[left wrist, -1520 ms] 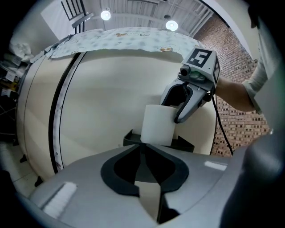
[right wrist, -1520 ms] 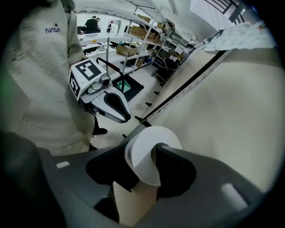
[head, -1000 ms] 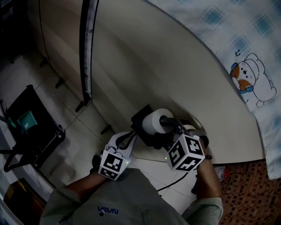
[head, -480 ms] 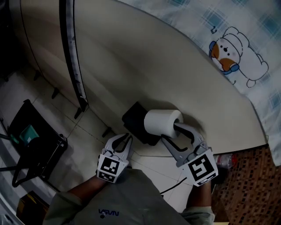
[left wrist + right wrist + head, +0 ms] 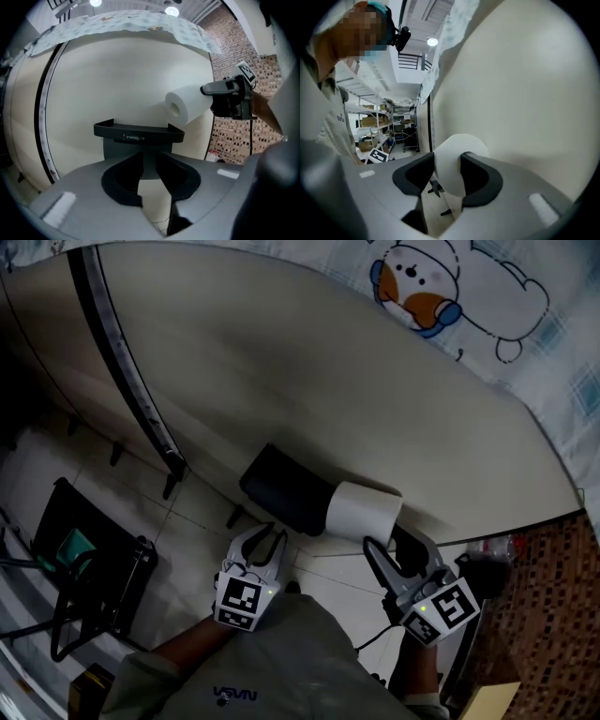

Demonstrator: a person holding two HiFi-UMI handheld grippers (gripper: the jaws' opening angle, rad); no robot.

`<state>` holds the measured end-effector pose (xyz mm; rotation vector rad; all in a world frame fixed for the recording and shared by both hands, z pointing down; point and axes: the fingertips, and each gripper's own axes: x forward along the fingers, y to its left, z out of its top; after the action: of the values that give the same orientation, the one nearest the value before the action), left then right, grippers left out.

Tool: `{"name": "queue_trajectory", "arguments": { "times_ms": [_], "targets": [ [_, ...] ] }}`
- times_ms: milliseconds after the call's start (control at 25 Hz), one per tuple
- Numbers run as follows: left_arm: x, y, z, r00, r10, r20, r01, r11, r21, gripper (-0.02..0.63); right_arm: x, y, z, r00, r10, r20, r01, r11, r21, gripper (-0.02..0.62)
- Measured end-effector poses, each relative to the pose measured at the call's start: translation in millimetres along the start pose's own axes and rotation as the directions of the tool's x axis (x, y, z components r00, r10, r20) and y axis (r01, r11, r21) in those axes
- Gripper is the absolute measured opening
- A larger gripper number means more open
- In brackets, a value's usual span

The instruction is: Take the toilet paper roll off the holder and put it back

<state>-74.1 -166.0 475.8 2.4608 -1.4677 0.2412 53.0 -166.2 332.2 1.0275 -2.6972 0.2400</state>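
Observation:
The white toilet paper roll [image 5: 364, 512] hangs free of the black holder [image 5: 281, 491], just to its right, by the cream wall. My right gripper [image 5: 389, 542] is shut on the roll, a jaw on either side; the right gripper view shows the roll [image 5: 454, 159] wedged between the jaws. In the left gripper view the holder [image 5: 138, 132] with its shelf is straight ahead, and the roll [image 5: 187, 104] is up right, held by the right gripper [image 5: 220, 96]. My left gripper [image 5: 265, 534] sits below the holder; its jaws are opening with a narrow gap and nothing between them.
A curved cream wall panel [image 5: 328, 381] with a dark vertical strip [image 5: 131, 390] backs the holder. A patterned cloth [image 5: 422, 287] lies over its top. A black metal stand [image 5: 94, 577] is on the tiled floor at left. Brick wall [image 5: 234, 140] is to the right.
The right gripper has carried the roll rightward, away from the holder. The left gripper's jaws have parted slightly. The head view has tilted, shifting the scene.

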Motion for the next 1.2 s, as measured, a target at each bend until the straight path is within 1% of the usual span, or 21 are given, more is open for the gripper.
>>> {"name": "queue_trajectory", "arguments": {
  "times_ms": [80, 160, 280, 520, 720, 920, 1080, 1200],
  "targets": [
    [1.7, -3.8, -2.1, 1.000, -0.004, -0.011, 0.004, 1.000, 0.007, 0.060, -8.9, -5.4, -11.2, 0.999, -0.012, 0.031, 0.010, 0.996, 0.089, 0.173],
    [3.3, -6.5, -3.6, 1.000, -0.006, -0.021, 0.006, 1.000, 0.012, 0.061, -16.2, -8.7, -19.8, 0.997, -0.026, 0.066, 0.014, 0.985, 0.171, 0.173],
    [4.7, -10.4, -6.5, 0.999, -0.010, -0.037, 0.010, 1.000, 0.022, 0.072, -21.0, -8.6, -36.3, 0.995, -0.037, 0.090, 0.013, 0.966, 0.259, 0.173],
    [8.5, -18.1, -12.4, 0.998, -0.008, -0.063, 0.011, 0.999, 0.038, 0.094, -15.1, -7.4, -76.3, 0.998, -0.041, 0.051, 0.021, 0.939, 0.344, 0.173],
    [15.3, -23.7, -22.5, 0.994, -0.006, -0.107, 0.013, 0.998, 0.058, 0.144, -10.2, -11.4, -102.9, 0.999, -0.029, 0.030, 0.014, 0.907, 0.421, 0.172],
    [15.7, -22.9, -26.6, 0.993, 0.012, -0.115, -0.005, 0.998, 0.061, 0.146, -5.0, -13.9, -119.3, 0.998, -0.027, 0.053, -0.005, 0.851, 0.525, 0.172],
    [17.8, -24.0, -32.9, 0.991, 0.024, -0.130, -0.017, 0.998, 0.055, 0.161, -2.5, -20.4, -127.8, 0.995, -0.040, 0.086, -0.023, 0.781, 0.624, 0.172],
    [17.6, -22.3, -32.9, 0.992, 0.044, -0.121, -0.037, 0.998, 0.053, 0.161, -1.7, -25.2, -134.0, 0.994, -0.045, 0.098, -0.033, 0.740, 0.671, 0.172]
  ]
}}
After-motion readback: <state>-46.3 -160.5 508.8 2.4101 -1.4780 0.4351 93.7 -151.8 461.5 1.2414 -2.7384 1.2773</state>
